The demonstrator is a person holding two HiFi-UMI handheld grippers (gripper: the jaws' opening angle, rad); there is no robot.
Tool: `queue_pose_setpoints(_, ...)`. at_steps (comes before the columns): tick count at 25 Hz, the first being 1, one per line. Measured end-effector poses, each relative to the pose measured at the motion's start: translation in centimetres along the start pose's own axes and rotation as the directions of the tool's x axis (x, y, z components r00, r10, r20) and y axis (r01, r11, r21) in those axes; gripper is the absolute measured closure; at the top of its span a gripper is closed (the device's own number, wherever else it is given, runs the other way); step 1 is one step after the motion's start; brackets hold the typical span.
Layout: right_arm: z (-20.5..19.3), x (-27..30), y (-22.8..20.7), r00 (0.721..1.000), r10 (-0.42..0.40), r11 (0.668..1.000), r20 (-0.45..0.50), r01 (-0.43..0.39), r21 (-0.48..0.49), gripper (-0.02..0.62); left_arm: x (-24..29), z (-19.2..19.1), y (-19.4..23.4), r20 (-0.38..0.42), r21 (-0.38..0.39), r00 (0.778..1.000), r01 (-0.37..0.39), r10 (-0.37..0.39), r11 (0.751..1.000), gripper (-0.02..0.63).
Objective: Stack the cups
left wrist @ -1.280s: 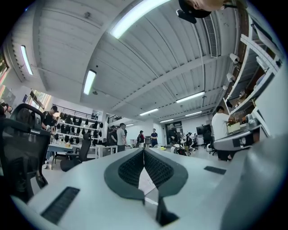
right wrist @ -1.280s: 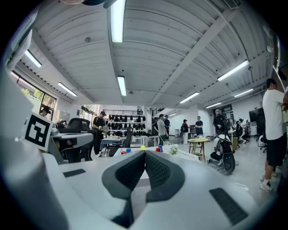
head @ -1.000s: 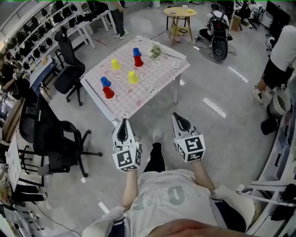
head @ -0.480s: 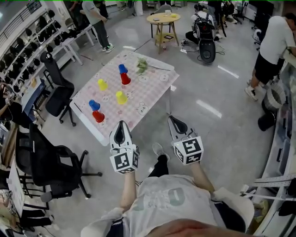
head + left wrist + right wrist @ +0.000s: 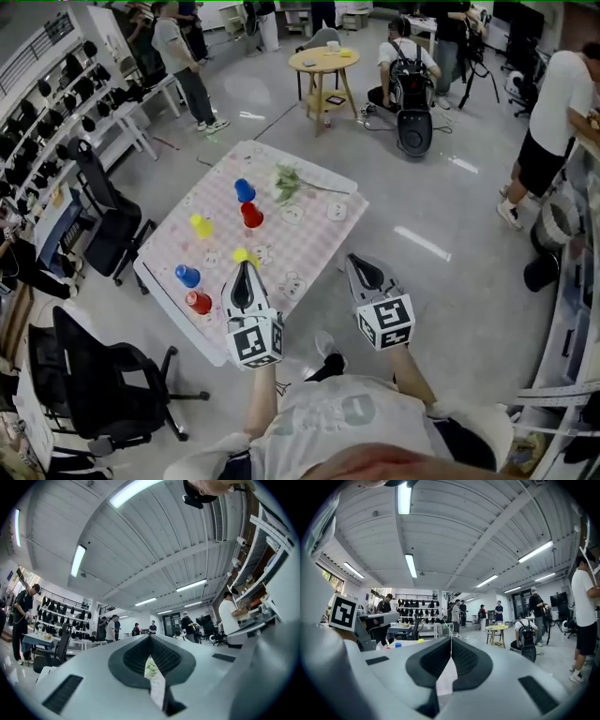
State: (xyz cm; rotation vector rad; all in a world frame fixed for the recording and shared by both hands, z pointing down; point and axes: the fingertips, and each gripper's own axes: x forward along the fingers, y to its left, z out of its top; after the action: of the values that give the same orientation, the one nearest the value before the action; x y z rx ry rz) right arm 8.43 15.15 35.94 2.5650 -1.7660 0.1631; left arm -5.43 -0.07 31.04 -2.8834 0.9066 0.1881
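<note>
**At the table's near edge: cups unstacked**

Left gripper and right gripper had jaws together, empty. On the table stood singly: far blue cup, far red cup, left yellow cup, near yellow cup, near blue cup, near red cup.

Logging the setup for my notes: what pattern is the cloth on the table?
The cloth is pink-and-white checked, with small motifs; the head view shows it best.
</note>
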Motion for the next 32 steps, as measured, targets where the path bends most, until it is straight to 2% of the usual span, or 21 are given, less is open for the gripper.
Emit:
queue_pose_setpoints(7,0.8,11.5,-0.2,0.995,0.087,0.994,-0.04,-0.089,-0.058,0.566,7.8,-3.0,4.7,-0.022,0.098,0.999,-0.045,0.047,0.994,0.578)
queue_pose_setpoints(14,0.9,18.8,1.6,0.981,0.188,0.978,-0.055,-0.192,-0.077,0.566,10.7,-4.8,9.2,-0.028,0.067,0.987,-0.155,0.157,0.986,0.578)
queue_pose_setpoints(19,1.7,22.6,3.3,0.958,0.285,0.954,-0.042,-0.287,-0.084,0.566,10.8,-5.1,11.2,-0.047,0.092,0.97,-0.235,0.24,0.968,0.578)
queue_pose_setpoints(22,2.4,24.8,4.7,0.926,0.376,0.922,-0.038,-0.378,-0.088,0.566,10.6,-4.8,12.6,-0.038,0.096,0.944,-0.324,0.329,0.941,0.578)
queue_pose_setpoints(25,3.1,26.6,5.7,0.881,0.472,0.875,-0.037,-0.473,-0.106,0.566,10.3,-4.8,13.2,-0.036,0.095,0.905,-0.42,0.424,0.903,0.578)
queue_pose_setpoints(29,4.6,28.9,5.9,0.828,0.561,0.818,-0.014,-0.557,-0.14,0.566,11.1,-4.1,13.0,-0.025,0.135,0.863,-0.497,0.504,0.857,0.578)
queue_pose_setpoints(32,5.2,30.0,6.2,0.779,0.627,0.769,-0.012,-0.621,-0.154,0.566,11.2,-3.5,12.7,-0.01,0.147,0.823,-0.56,0.568,0.815,0.578)
